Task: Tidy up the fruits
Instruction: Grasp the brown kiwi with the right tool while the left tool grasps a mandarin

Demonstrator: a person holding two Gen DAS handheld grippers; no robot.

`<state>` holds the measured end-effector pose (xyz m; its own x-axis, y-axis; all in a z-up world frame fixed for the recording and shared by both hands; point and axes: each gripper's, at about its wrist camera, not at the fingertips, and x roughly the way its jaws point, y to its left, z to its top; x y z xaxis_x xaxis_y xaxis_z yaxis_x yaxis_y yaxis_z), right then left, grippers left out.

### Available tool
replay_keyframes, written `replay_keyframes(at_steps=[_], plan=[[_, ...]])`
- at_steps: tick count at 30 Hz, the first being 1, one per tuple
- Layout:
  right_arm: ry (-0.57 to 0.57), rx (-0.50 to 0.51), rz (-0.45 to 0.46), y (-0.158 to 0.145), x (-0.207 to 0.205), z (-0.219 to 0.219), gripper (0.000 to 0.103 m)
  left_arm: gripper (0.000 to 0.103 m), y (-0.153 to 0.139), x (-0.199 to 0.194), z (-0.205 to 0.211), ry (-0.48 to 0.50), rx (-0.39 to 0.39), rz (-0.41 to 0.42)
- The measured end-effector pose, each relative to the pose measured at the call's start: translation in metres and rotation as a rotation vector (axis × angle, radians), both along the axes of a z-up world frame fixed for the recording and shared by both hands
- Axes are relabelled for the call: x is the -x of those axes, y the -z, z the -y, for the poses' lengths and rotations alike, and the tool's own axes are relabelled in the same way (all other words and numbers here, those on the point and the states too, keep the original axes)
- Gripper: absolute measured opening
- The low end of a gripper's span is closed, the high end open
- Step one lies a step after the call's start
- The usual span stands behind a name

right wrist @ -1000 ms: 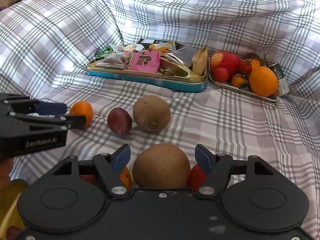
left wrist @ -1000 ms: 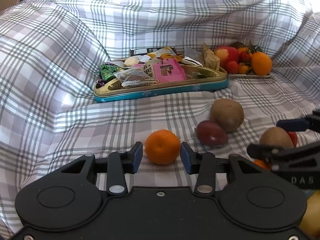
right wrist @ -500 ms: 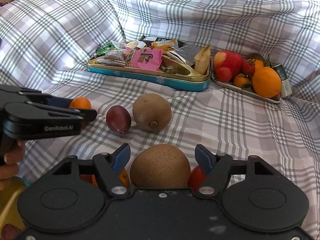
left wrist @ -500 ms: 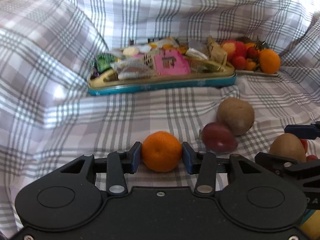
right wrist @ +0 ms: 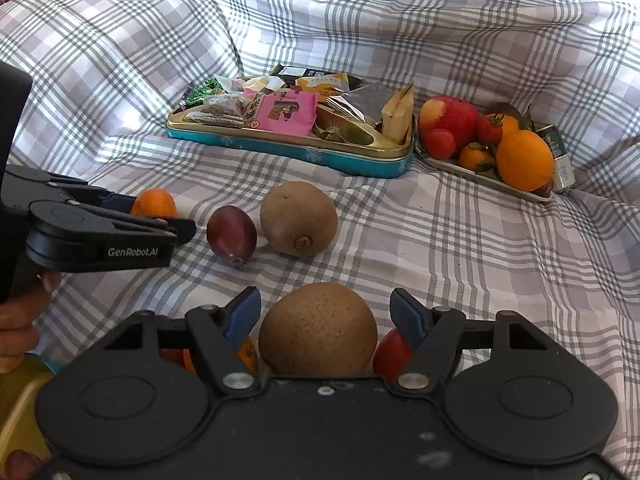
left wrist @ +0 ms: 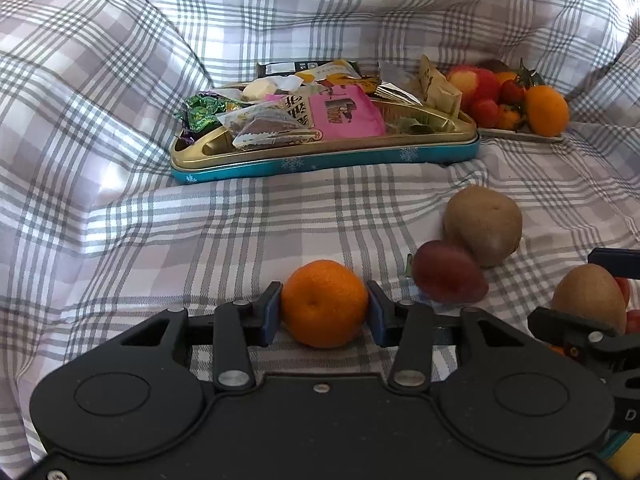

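Note:
My left gripper [left wrist: 324, 312] is shut on a small orange mandarin [left wrist: 325, 303], just above the checked cloth; it also shows in the right wrist view [right wrist: 154, 202]. A dark red plum [left wrist: 448, 278] and a brown kiwi [left wrist: 483, 225] lie to its right. My right gripper [right wrist: 325, 316] is open around a second kiwi [right wrist: 318, 329] without touching it; a small orange fruit [right wrist: 248, 354] and a red tomato [right wrist: 392, 356] sit beside it. A white tray [right wrist: 464, 166] at the back right holds an apple, tomatoes and oranges.
A gold and teal tin [left wrist: 320, 156] full of snack packets stands at the back centre. The checked cloth [left wrist: 100, 200] rises in folds at the left and behind. A yellow object [right wrist: 16, 404] sits at the near left.
My left gripper has closed on the mandarin and lifted it slightly. The right gripper has stayed open around the near kiwi.

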<state>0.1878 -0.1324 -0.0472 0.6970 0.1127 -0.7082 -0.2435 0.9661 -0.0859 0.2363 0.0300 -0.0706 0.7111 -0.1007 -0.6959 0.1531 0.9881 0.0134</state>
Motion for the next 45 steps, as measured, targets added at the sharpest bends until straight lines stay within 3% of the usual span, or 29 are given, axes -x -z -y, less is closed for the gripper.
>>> replay_keyframes(at_steps=[14,16,17,24,28,37,45], plan=[[0.021,0.009,-0.012,0.004,-0.006,-0.001,0.078,0.052,0.0,0.0,0.001,0.007,-0.006,-0.001],[0.018,0.008,-0.018,0.003,-0.006,-0.002,0.073,0.052,-0.001,0.0,0.001,0.007,-0.007,-0.001],[0.009,0.004,-0.022,0.003,-0.006,-0.002,0.062,0.052,-0.001,0.0,0.001,0.007,-0.007,-0.001],[0.012,-0.028,-0.055,0.002,-0.007,0.0,0.059,0.051,-0.001,0.0,0.001,0.012,-0.007,-0.003],[0.015,-0.021,-0.045,0.0,-0.006,-0.003,0.059,0.05,-0.001,-0.001,0.0,0.025,-0.003,-0.006],[0.043,-0.105,-0.017,-0.02,-0.001,0.002,0.059,0.049,-0.005,-0.007,0.0,0.053,-0.007,-0.033],[0.051,-0.118,0.019,-0.034,0.016,0.005,0.059,0.048,-0.019,0.004,0.008,0.059,-0.032,-0.01]])
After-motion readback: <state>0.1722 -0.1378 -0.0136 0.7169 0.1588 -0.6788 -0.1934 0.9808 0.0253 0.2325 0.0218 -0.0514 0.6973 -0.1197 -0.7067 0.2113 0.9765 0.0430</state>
